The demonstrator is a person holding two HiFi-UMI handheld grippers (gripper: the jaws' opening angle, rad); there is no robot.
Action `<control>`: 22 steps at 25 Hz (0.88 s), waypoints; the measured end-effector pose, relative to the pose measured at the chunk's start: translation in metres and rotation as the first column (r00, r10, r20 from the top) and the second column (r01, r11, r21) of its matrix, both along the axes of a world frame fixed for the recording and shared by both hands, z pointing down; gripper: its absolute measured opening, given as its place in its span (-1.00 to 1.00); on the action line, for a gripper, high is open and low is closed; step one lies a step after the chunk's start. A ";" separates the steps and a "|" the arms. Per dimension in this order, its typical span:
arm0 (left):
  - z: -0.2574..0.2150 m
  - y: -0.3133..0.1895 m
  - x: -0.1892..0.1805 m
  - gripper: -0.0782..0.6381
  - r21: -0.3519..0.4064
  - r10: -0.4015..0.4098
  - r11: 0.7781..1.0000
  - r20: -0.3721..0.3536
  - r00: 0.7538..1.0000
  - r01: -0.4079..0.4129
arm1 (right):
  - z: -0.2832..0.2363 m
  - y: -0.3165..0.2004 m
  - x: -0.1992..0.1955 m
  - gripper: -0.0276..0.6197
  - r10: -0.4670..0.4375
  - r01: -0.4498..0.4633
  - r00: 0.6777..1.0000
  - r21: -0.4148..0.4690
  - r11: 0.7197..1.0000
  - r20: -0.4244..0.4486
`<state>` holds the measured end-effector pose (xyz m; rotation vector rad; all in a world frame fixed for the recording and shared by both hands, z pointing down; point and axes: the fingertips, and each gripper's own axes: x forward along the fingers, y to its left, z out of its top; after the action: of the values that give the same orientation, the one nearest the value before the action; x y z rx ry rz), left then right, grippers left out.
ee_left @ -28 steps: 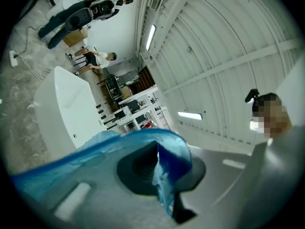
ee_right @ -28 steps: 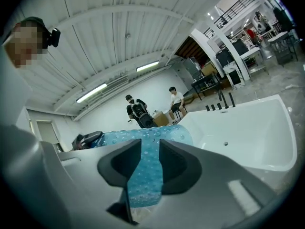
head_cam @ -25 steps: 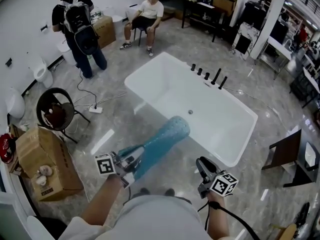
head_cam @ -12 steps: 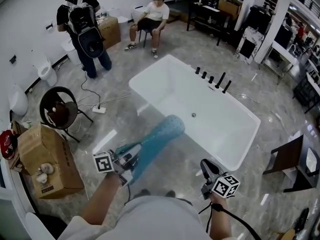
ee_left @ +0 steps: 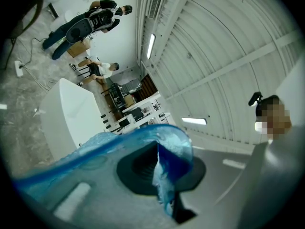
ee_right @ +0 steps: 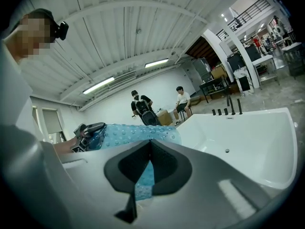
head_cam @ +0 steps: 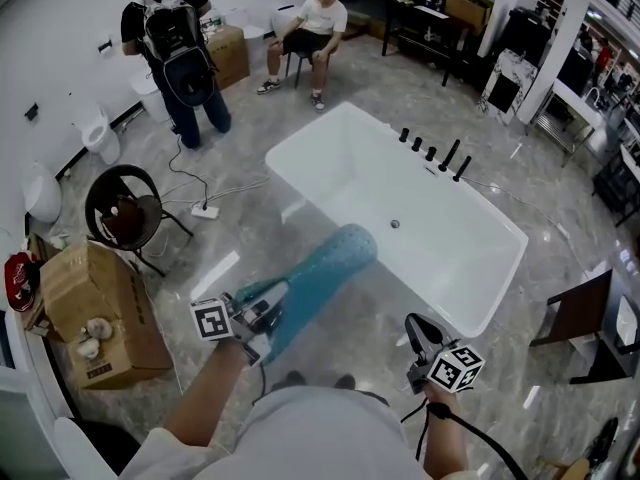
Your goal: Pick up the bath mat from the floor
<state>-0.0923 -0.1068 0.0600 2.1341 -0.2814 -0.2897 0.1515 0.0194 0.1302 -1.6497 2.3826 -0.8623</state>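
Head view: your left gripper (head_cam: pixel 262 313) is pinching one end of the blue bath mat (head_cam: pixel 318 280), which is up off the floor, pointing toward the bathtub (head_cam: pixel 440 223). Your right gripper (head_cam: pixel 413 326) is pressed together, empty, off to the side.

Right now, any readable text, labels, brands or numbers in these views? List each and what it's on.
No text is readable in any view.
Cardboard box: small dark print low on its side, too small to read.
Left marker cube and right marker cube: black-and-white square patterns only, no words.
Bath mat: raised bumps only, no print.
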 end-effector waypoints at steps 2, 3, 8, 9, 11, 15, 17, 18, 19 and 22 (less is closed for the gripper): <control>0.000 0.002 0.000 -0.74 -0.009 0.000 1.000 -0.003 1.000 0.000 | -0.001 0.001 -0.001 -0.90 0.002 -0.002 1.000 0.002 1.000 0.003; -0.001 0.002 0.000 -0.74 -0.015 -0.002 1.000 -0.007 1.000 0.002 | -0.001 0.001 -0.002 -0.90 0.004 -0.004 1.000 0.002 1.000 0.006; 0.001 0.003 -0.004 -0.74 -0.013 0.002 1.000 -0.002 1.000 -0.002 | 0.002 0.005 -0.003 -0.90 0.016 -0.016 1.000 -0.003 1.000 0.013; 0.000 0.004 -0.004 -0.74 -0.015 0.003 1.000 -0.004 1.000 -0.003 | 0.002 0.006 -0.002 -0.90 0.019 -0.019 1.000 -0.004 1.000 0.016; -0.001 0.004 -0.003 -0.74 -0.023 -0.002 1.000 -0.007 1.000 0.002 | 0.003 0.007 0.000 -0.90 0.023 -0.023 1.000 -0.003 1.000 0.020; 0.000 0.005 -0.003 -0.74 -0.038 -0.009 0.999 -0.007 1.000 0.008 | 0.003 0.010 0.004 -0.90 0.033 -0.032 0.999 -0.008 0.999 0.024; -0.001 0.005 -0.004 -0.74 -0.036 -0.010 0.999 -0.007 1.000 0.010 | 0.003 0.012 0.004 -0.90 0.036 -0.036 0.999 -0.009 0.999 0.024; -0.001 0.006 -0.005 -0.74 -0.034 -0.009 0.999 -0.007 1.000 0.009 | 0.002 0.012 0.003 -0.90 0.037 -0.037 0.999 -0.009 0.999 0.024; -0.002 0.006 -0.005 -0.74 -0.033 -0.009 0.999 -0.007 1.000 0.008 | 0.002 0.013 0.003 -0.90 0.037 -0.037 0.999 -0.008 0.999 0.024; -0.004 0.009 -0.007 -0.74 -0.027 -0.006 1.000 -0.011 1.000 0.006 | 0.002 0.015 0.001 -0.90 0.040 -0.039 0.999 -0.006 0.999 0.028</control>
<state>-0.0988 -0.0980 0.0556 2.1044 -0.2841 -0.2990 0.1523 0.0340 0.1320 -1.6698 2.3234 -0.8806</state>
